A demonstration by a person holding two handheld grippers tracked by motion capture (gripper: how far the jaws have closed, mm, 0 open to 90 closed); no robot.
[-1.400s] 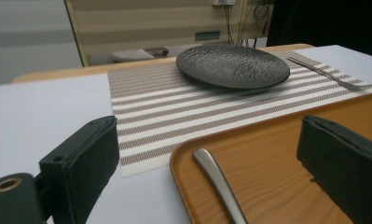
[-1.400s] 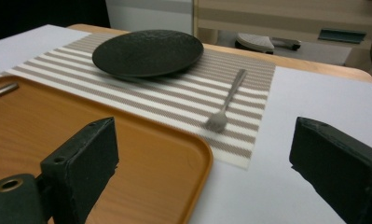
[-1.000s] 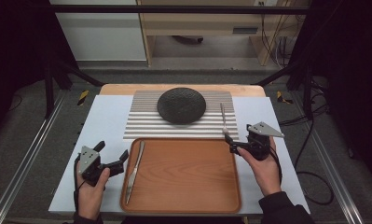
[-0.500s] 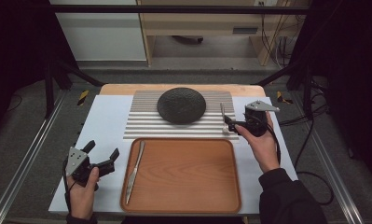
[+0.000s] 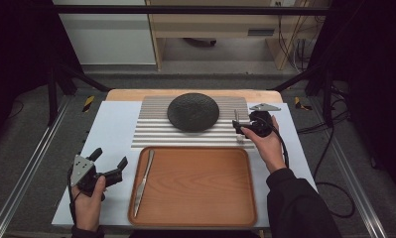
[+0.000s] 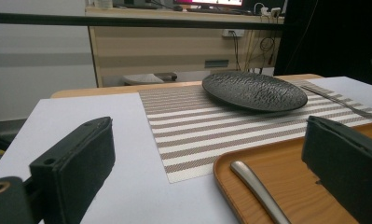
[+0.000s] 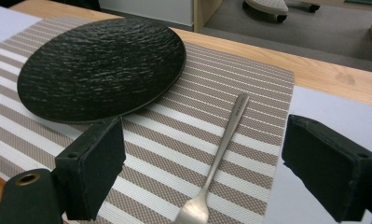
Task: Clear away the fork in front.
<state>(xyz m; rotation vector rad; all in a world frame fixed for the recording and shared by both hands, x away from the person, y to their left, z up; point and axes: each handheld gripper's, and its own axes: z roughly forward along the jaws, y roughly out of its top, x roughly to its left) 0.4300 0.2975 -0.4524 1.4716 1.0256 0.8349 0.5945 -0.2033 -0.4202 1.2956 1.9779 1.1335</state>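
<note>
A black textured plate (image 5: pixel 193 111) (image 7: pixel 104 65) (image 6: pixel 253 91) rests on a striped placemat (image 5: pixel 153 131). Right of the plate a silver fork (image 5: pixel 236 121) (image 7: pixel 223 140) lies on the mat. My right gripper (image 5: pixel 240 130) (image 7: pixel 207 158) hovers over the fork's tine end; its jaws have just been closing a little but stand wide, with the fork between them untouched. A knife (image 5: pixel 143 176) (image 6: pixel 260 191) lies along the left side of a wooden tray (image 5: pixel 195 218) (image 6: pixel 277 158). My left gripper (image 5: pixel 108 159) (image 6: pixel 211 158) is open with nothing in it, left of the tray.
A white board (image 5: pixel 111 129) covers the tabletop under the mat and tray. The table's wooden far edge (image 5: pixel 195 93) shows beyond the mat. Metal rails (image 5: pixel 27 168) run along both sides, and cables (image 5: pixel 329 188) trail on the floor at right.
My right gripper has moved away from the tray's far right corner, up along the mat to the fork beside the plate. The left hand shifted only slightly leftward.
</note>
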